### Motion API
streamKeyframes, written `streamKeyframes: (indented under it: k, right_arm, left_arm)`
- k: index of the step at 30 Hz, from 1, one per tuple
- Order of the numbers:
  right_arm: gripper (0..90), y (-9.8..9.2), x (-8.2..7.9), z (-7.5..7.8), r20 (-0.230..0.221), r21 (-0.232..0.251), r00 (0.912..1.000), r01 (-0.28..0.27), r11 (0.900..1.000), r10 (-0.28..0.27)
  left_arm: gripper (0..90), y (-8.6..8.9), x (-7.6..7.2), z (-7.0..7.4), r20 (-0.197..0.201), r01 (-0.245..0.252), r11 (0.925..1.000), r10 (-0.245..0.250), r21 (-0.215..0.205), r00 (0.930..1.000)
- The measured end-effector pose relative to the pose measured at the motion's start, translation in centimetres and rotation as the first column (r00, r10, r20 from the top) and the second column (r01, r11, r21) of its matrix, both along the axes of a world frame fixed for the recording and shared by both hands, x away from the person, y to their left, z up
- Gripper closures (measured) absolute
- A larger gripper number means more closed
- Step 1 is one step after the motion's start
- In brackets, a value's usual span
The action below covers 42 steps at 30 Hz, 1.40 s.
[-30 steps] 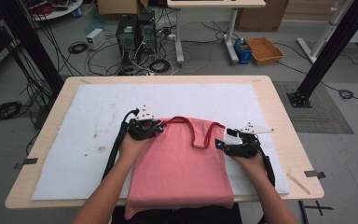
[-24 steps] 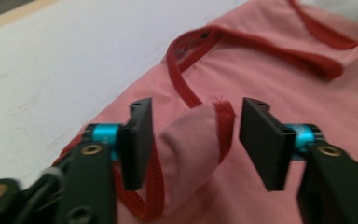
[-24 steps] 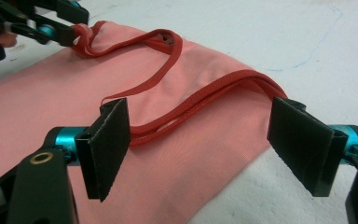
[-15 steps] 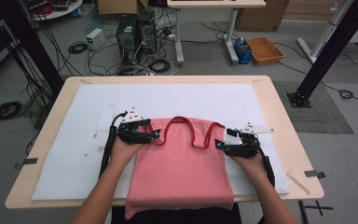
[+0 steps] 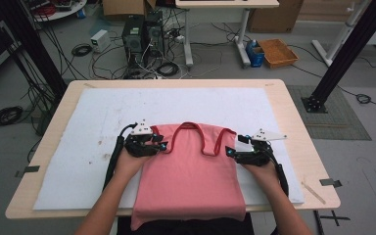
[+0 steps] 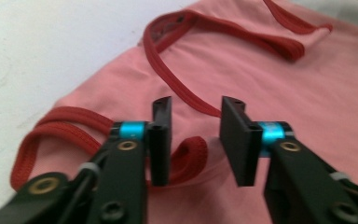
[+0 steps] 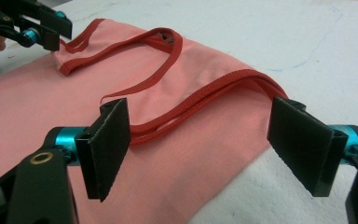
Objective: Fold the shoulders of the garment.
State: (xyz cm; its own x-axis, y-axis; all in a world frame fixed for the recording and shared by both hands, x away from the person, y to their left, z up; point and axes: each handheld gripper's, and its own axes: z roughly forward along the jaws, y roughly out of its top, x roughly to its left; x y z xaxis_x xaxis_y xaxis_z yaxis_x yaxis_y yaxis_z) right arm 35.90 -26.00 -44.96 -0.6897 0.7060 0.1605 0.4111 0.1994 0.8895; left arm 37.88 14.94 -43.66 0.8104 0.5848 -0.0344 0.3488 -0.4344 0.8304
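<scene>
Pink tank top (image 5: 188, 178) with red trim lies flat on the white-padded desk (image 5: 78, 147), one shoulder strap beside each gripper. The left gripper (image 6: 195, 140) has just been narrowing around a strap fold without pinching yet; the right gripper (image 7: 200, 144) stands wide over its strap. Next, I judge, both close; the high view alone shows the hem overhanging.

Matt pink cloth top (image 5: 191, 176) — ribbed trim

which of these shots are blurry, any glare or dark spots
High view: even light, no glare, sharp on the pink top, dark at the corners. Left gripper view: soft, left gripper and red trim blurred. Right gripper view: right gripper fairly crisp, far cloth softer.
</scene>
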Motion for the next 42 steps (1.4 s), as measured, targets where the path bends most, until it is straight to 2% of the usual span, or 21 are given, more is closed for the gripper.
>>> streamKeyframes:
  k: [2, 7, 17, 21, 26, 29, 32, 34, 35, 36, 38, 42]
  right_arm:
    - [21.3, 0.0, 0.0, 0.0, 0.000, 0.000, 1.0000, 0.000, 1.000, 0.000]
    - [21.3, 0.0, 0.0, 0.0, 0.001, -0.002, 1.0000, -0.002, 1.000, 0.002]
    - [21.3, 0.0, 0.0, 0.0, -0.004, 0.004, 1.0000, -0.003, 1.000, 0.003]
    - [21.3, -0.1, 0.1, 0.0, -0.003, 0.007, 1.0000, -0.004, 1.000, 0.004]
    - [21.3, -0.1, 0.1, 0.0, -0.007, 0.008, 1.0000, -0.004, 1.000, 0.004]
    - [21.3, -0.1, 0.2, 0.0, -0.014, 0.014, 0.9999, -0.002, 1.000, 0.002]
    - [21.4, -0.1, 0.1, 0.0, -0.015, 0.016, 0.9999, -0.001, 1.000, 0.001]
    - [23.1, 0.0, 0.1, 0.1, -0.004, 0.006, 1.0000, -0.007, 1.000, 0.007]
    - [24.0, 0.1, 0.0, 0.1, 0.005, -0.003, 0.9999, -0.015, 1.000, 0.015]
    - [25.0, 0.4, -0.2, 0.1, 0.012, -0.023, 0.9993, -0.034, 0.999, 0.034]
    - [26.4, 1.0, -0.3, 0.3, -0.002, -0.050, 0.9966, -0.082, 0.995, 0.082]
    - [38.2, 2.7, -0.6, 0.7, 0.013, -0.110, 0.9848, -0.171, 0.979, 0.173]
  left_arm:
    - [76.5, 0.1, -0.2, -0.3, -0.010, 0.009, 0.9999, -0.009, 0.004, 0.9999]
    - [82.0, 0.7, -0.4, -0.8, -0.029, 0.015, 0.9999, -0.015, -0.002, 0.9995]
    - [84.2, 1.7, -1.6, 0.1, -0.012, 0.029, 0.9965, -0.030, -0.078, 0.9995]
    - [84.1, 2.3, -2.2, -0.1, -0.020, 0.021, 0.9975, -0.022, -0.067, 0.9996]
    - [83.5, 2.4, -2.2, -0.6, -0.040, 0.012, 0.9999, -0.012, -0.006, 0.9991]
    - [82.0, 2.2, -2.1, -0.8, -0.052, 0.003, 0.9998, -0.002, 0.017, 0.9986]
    - [73.0, 2.1, -1.9, -1.0, -0.067, -0.001, 0.9999, 0.001, 0.011, 0.9978]
    - [60.7, 2.1, -1.8, -1.0, -0.066, -0.018, 0.9998, 0.018, -0.011, 0.9977]
    - [54.8, 2.2, -1.7, -0.8, -0.056, -0.027, 0.9990, 0.025, -0.036, 0.9981]
    - [49.8, 2.4, -1.7, -0.6, -0.049, -0.036, 0.9974, 0.033, -0.062, 0.9982]
    - [43.8, 2.7, -1.7, -0.1, -0.016, -0.053, 0.9924, 0.052, -0.111, 0.9985]
    - [34.9, 3.1, -1.7, 0.4, 0.021, -0.070, 0.9860, 0.074, -0.151, 0.9970]
